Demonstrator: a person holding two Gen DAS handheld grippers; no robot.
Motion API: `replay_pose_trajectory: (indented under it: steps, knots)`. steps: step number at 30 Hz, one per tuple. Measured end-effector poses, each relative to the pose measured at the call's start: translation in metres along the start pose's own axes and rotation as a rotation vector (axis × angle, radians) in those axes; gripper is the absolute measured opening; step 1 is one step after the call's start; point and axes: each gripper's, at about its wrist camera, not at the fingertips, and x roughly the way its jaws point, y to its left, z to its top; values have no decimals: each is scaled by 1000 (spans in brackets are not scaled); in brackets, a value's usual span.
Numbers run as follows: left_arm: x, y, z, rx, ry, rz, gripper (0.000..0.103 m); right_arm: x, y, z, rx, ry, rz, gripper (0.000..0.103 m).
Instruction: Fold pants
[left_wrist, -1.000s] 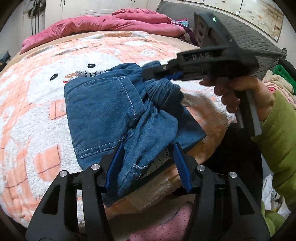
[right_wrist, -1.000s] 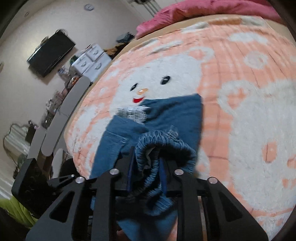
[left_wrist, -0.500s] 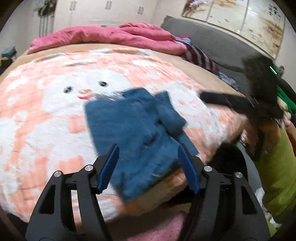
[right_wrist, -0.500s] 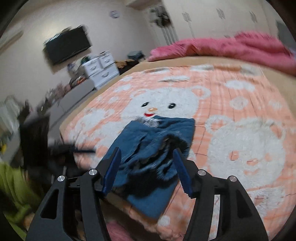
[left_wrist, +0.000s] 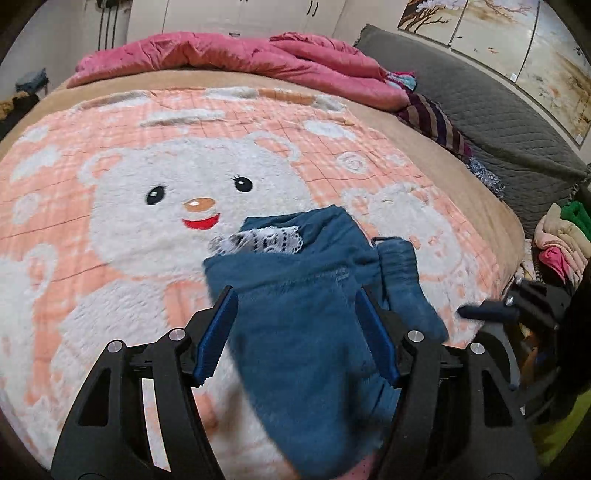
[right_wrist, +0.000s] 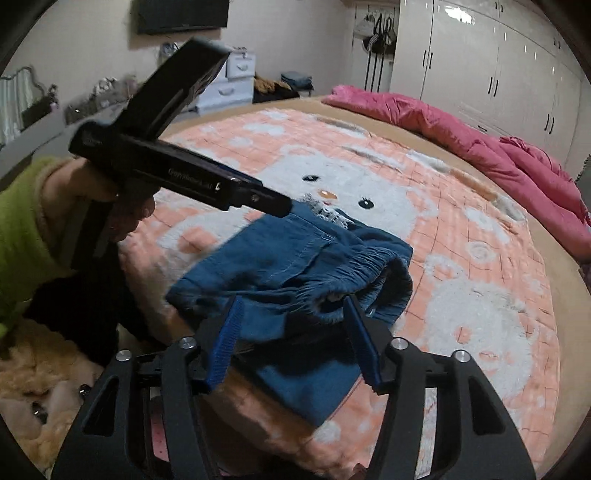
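The blue denim pants (left_wrist: 314, 317) lie folded in a bundle on the pink bear blanket near the bed's front edge, with white lace trim at the far end; they also show in the right wrist view (right_wrist: 295, 273). My left gripper (left_wrist: 297, 325) is open and empty, hovering just above the pants. It also shows in the right wrist view (right_wrist: 284, 206), over the pants' far corner. My right gripper (right_wrist: 291, 317) is open and empty, close over the elastic waistband. Its tip shows in the left wrist view (left_wrist: 487, 313), to the right of the pants.
The pink bear blanket (left_wrist: 147, 229) covers the bed. A pink duvet (left_wrist: 240, 55) is piled at the head. A grey quilted headboard (left_wrist: 498, 122) and a pile of clothes (left_wrist: 561, 236) are at the right. Drawers and a wall TV (right_wrist: 181, 14) stand beyond the bed.
My right gripper opened and let go of the waistband, then pulled back. Both grippers drew back from the pants, which now lie loose on the blanket.
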Motion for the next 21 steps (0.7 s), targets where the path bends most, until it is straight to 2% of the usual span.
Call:
replay_pose_trajectory:
  steps: [2, 4, 5, 6, 9, 14, 21]
  knots:
    - [12, -3, 3, 3, 21, -5, 58, 15, -2, -1, -6, 44, 5, 33]
    - [23, -7, 2, 20, 47, -2, 58, 23, -6, -4, -9, 65, 21, 21]
    - [29, -9, 1, 33, 59, 4, 58, 26, -10, -7, 5, 82, 50, 8]
    - [36, -10, 0, 43, 75, 16, 58, 25, -13, -10, 14, 92, 72, 8]
    - [48, -7, -4, 47, 97, 32, 58, 18, -20, -22, 4, 123, 65, 7]
    - [53, -9, -9, 80, 89, 43, 58, 26, -37, -44, 129, 156, 130, 8]
    - [56, -8, -11, 81, 78, 51, 58, 23, -34, -46, 202, 120, 137, 12]
